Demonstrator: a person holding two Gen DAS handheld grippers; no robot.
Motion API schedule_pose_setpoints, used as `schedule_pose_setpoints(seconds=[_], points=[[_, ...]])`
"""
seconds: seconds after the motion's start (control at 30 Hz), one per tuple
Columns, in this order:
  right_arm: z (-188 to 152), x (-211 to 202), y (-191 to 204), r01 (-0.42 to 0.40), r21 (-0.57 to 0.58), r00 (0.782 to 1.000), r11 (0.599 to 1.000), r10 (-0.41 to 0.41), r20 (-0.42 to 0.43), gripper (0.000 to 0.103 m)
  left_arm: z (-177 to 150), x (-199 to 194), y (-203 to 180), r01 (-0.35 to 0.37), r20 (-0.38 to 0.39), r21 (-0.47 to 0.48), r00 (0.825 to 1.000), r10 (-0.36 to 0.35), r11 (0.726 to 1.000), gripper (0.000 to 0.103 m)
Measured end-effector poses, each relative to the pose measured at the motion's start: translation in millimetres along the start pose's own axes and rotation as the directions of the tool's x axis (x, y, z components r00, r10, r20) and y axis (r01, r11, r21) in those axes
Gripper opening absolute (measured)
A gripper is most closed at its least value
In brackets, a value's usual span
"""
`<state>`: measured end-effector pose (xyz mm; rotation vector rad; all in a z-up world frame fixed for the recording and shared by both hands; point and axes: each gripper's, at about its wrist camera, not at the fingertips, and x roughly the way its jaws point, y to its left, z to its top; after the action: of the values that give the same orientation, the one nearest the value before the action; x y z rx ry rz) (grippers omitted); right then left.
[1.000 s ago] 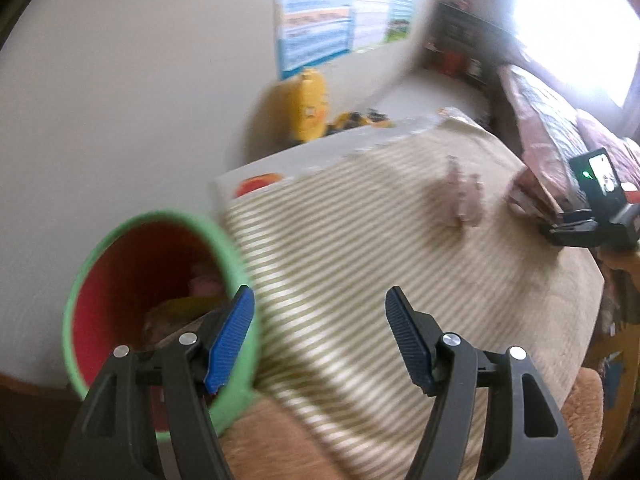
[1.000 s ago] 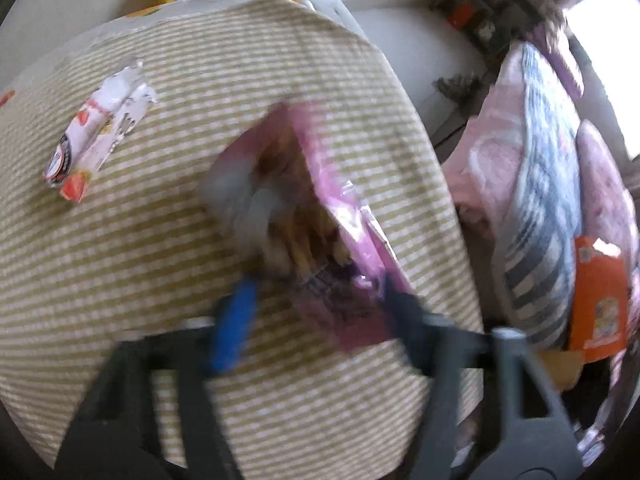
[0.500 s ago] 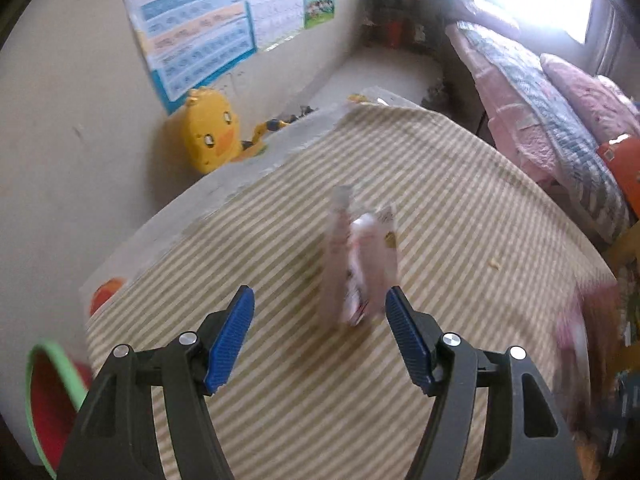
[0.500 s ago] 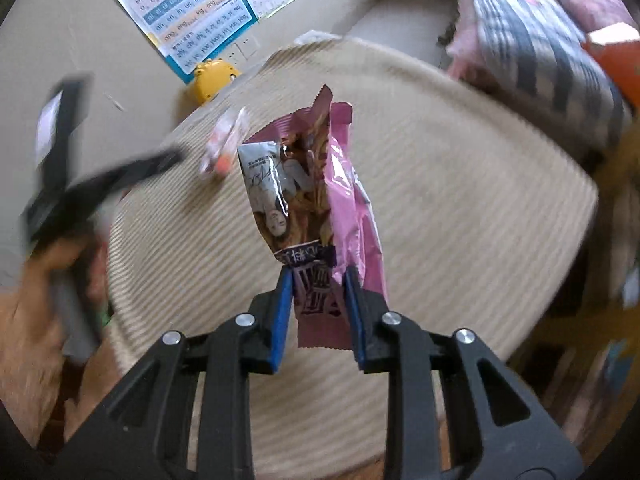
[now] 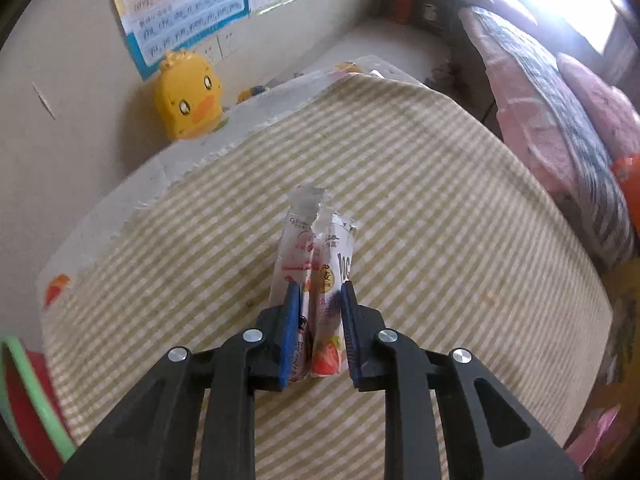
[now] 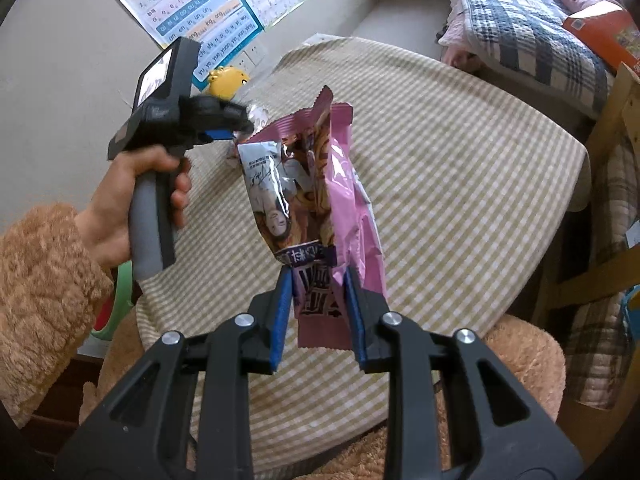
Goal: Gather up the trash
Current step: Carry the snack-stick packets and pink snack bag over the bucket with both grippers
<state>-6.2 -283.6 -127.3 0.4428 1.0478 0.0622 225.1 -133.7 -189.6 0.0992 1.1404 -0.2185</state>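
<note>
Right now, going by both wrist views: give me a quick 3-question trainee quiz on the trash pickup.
1. True or false: the right tool is shut on the pink snack bag.
2. What lies between the pads of the left tool? A) white wrapper B) yellow duck toy C) orange box
3. What covers the table: a striped cloth or bare wood?

Key:
1. True; the bag hangs clear of the striped cloth.
2. A, the white wrapper; the pads have just been closing on it as it lies on the cloth. The yellow duck toy sits by the wall.
3. Striped cloth.

yellow duck toy (image 5: 189, 96), wall poster (image 6: 192, 4), striped tablecloth (image 5: 440, 208)
</note>
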Motion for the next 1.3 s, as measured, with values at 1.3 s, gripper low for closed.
schedule_pose_setpoints(seconds=[1.3], points=[[4, -11, 106, -0.049, -0.155, 0.997, 0.987, 0.059, 0.059, 0.027, -149, -202, 118, 0.001, 0.295, -0.105, 0.955, 0.03, 0.995, 0.016]])
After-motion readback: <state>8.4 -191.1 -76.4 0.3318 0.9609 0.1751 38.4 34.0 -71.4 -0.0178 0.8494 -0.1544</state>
